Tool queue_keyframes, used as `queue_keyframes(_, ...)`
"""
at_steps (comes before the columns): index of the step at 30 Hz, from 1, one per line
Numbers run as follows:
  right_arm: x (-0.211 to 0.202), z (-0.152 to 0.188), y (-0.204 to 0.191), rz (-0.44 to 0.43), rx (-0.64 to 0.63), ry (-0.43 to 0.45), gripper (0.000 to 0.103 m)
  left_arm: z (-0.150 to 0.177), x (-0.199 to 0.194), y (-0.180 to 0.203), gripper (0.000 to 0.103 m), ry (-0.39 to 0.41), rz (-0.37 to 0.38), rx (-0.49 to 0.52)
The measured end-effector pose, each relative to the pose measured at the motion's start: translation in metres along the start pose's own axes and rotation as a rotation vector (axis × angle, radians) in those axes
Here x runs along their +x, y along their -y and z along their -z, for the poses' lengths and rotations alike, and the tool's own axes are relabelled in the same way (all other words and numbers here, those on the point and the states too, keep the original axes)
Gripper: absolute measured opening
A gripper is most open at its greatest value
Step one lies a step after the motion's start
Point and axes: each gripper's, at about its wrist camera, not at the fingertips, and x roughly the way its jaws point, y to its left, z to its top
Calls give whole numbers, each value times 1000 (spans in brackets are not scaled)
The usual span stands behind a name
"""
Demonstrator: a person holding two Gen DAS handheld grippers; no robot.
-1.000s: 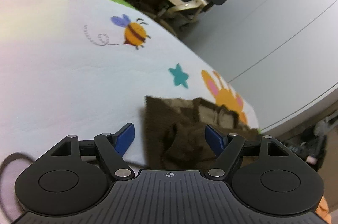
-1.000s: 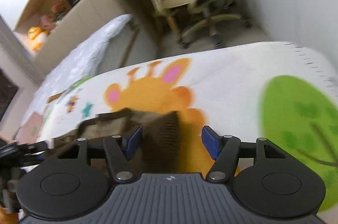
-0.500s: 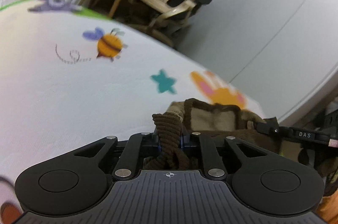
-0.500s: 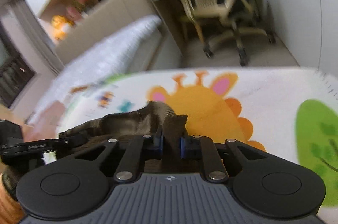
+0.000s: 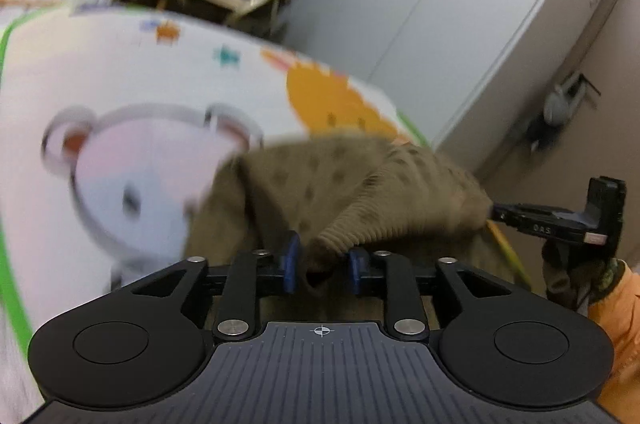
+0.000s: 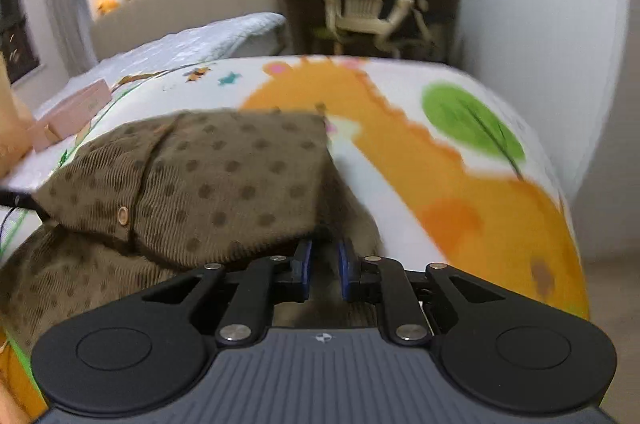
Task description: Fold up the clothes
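Observation:
A brown corduroy garment [image 5: 340, 183] with dark dots lies on a cartoon play mat [image 5: 140, 63], its upper layer doubled over the lower one. My left gripper [image 5: 322, 264] has its jaws opening, and a ribbed fold of the garment sits loosely between the blue pads. In the right wrist view the garment [image 6: 224, 175] shows a snap button, and its folded edge ends at my right gripper [image 6: 324, 268]. That gripper's jaws are opening too, with only the lower layer of cloth showing in the narrow gap. The right gripper [image 5: 552, 220] also shows at the garment's right corner.
A beige office chair [image 6: 368, 3] stands past the mat's [image 6: 400, 95] far end, by a white wall. A bed [image 6: 180, 43] lies at the back left and a pink box [image 6: 72, 111] sits on the mat's left side. An orange sleeve [image 5: 616, 304] is at the right edge.
Both grippers shut on the garment's far edge and drew it back across the mat, doubling it over. Their jaws now stand slightly apart.

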Motion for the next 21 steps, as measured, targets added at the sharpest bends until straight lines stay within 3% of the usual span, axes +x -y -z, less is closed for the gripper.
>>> queue_keyframes(1, -6, 1, 6, -14, 30, 13, 43, 8, -3, -2, 34, -12, 4, -11)
queue_keyframes(2, -13, 1, 11, -26, 56, 29, 52, 14, -7, -4, 38, -16, 7, -24)
queue_keyframes(3, -19, -1, 14, -30, 67, 52, 65, 17, -11, -6, 48, -11, 17, -37)
queue_keyframes(4, -25, -4, 17, -31, 73, 77, 66, 19, -16, -9, 59, -5, 27, -50)
queue_keyframes(9, -23, -24, 16, -71, 98, 155, 66, 8, -31, -20, 84, 93, 108, -141)
queue_keyframes(15, 52, -45, 1, -125, 121, 77, 66, -12, 21, -36, 88, 60, 139, -291)
queue_keyframes(17, 70, -48, -7, -144, 101, 56, 61, -15, 44, -38, 88, 33, 164, -337)
queue_keyframes(19, 76, -54, -21, -126, 33, 74, 33, -20, 61, -39, 85, 17, 166, -355)
queue_keyframes(20, 74, -58, -29, -115, 1, 90, 29, -23, 67, -38, 80, 16, 152, -346)
queue_keyframes(21, 71, -62, -34, -104, -17, 103, 23, -27, 70, -37, 62, 17, 147, -328)
